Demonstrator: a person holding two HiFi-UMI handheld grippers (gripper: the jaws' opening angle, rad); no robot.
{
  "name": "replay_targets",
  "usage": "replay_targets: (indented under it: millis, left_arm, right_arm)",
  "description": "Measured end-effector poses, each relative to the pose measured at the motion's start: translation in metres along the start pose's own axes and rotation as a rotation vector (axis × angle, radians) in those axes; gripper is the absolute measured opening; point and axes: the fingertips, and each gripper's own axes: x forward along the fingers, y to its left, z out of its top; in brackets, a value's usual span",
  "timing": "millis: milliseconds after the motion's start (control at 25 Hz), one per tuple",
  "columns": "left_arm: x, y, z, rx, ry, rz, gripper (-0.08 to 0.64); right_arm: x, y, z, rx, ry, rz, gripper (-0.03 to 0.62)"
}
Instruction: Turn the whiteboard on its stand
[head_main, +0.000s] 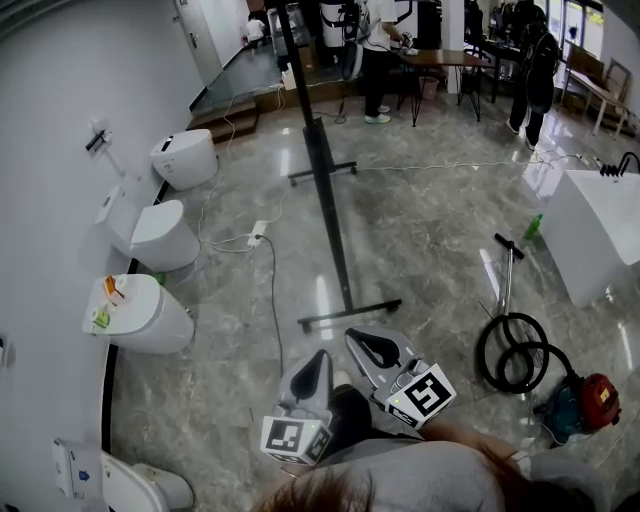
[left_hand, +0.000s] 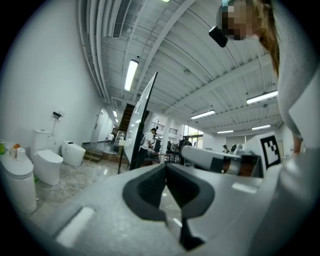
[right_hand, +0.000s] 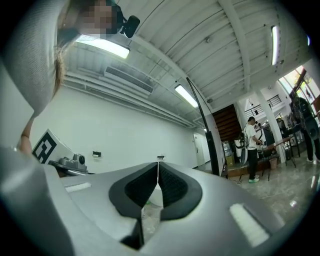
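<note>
The whiteboard (head_main: 322, 170) stands edge-on to me on its black wheeled stand (head_main: 350, 310), seen as a thin dark line running up the floor. It shows as a tilted white panel (left_hand: 140, 112) in the left gripper view and as a thin dark edge (right_hand: 206, 130) in the right gripper view. My left gripper (head_main: 322, 362) and right gripper (head_main: 368, 345) are held low, close to my body, short of the stand's near foot. Both are shut with nothing between their jaws, as seen at left gripper (left_hand: 166, 167) and right gripper (right_hand: 158, 167).
Several white toilets (head_main: 165, 237) line the left wall, with a cable and power strip (head_main: 256, 238) on the floor beside them. A red vacuum with black hose (head_main: 545, 375) lies at the right, a white bathtub (head_main: 595, 230) beyond it. People stand at the far tables (head_main: 450, 60).
</note>
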Motion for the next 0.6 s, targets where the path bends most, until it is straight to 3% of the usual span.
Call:
replay_targets:
  millis: [360, 600]
  left_arm:
    - [0.061, 0.031, 0.0, -0.014, -0.004, -0.028, -0.003]
    - [0.115, 0.085, 0.004, 0.006, 0.01, -0.059, -0.003]
  right_arm:
    - [0.039, -0.054, -0.006, -0.019, 0.01, -0.032, -0.003]
    - [0.102, -0.095, -0.018, -0.037, 0.019, -0.048, -0.003]
